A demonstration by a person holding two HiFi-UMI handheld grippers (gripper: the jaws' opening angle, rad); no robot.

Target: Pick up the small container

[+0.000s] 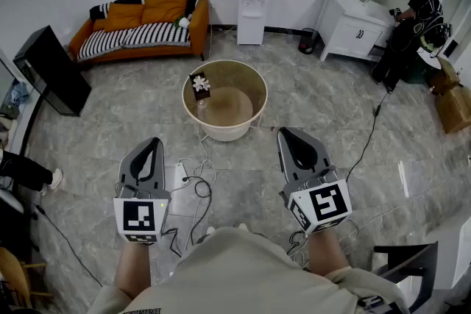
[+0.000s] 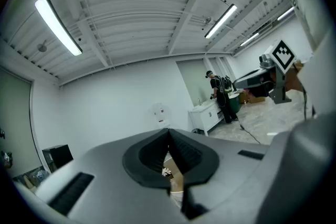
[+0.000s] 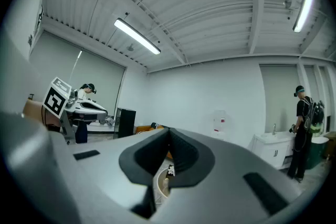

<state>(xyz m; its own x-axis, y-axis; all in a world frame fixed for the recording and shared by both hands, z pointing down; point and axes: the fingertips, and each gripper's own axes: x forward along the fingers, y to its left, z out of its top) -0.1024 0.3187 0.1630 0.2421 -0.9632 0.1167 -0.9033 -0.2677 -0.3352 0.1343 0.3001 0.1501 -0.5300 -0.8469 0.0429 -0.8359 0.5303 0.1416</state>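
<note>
Both arms are held low and forward in the head view, forearms bare and side by side, each hand wrapped behind its marker cube. The left claw (image 1: 152,141) points ahead over the marble floor (image 1: 110,121), level and a touch inward. Its own view shows the two dark pads pressed tip to tip (image 2: 169,131), clenched on nothing. The right claw (image 1: 288,132) mirrors it, angled slightly toward the middle. Its jaws are also clamped together at the point (image 3: 169,131), and it is empty.

Ahead of both and between their lines sits the round bench (image 1: 250,81). The small container (image 1: 199,87), dark with a white flower on top, stands upright near the bench's left rim. Both claws are well short of it and neither touches it. It peeks through the notch below the closed tips in the left gripper view (image 2: 167,171) and the right gripper view (image 3: 170,170).

White cables (image 1: 197,184) trail across the floor between the claws. An orange sofa (image 1: 143,26) stands against the far wall, and another person (image 1: 412,26) is by a white cabinet (image 1: 353,29).
</note>
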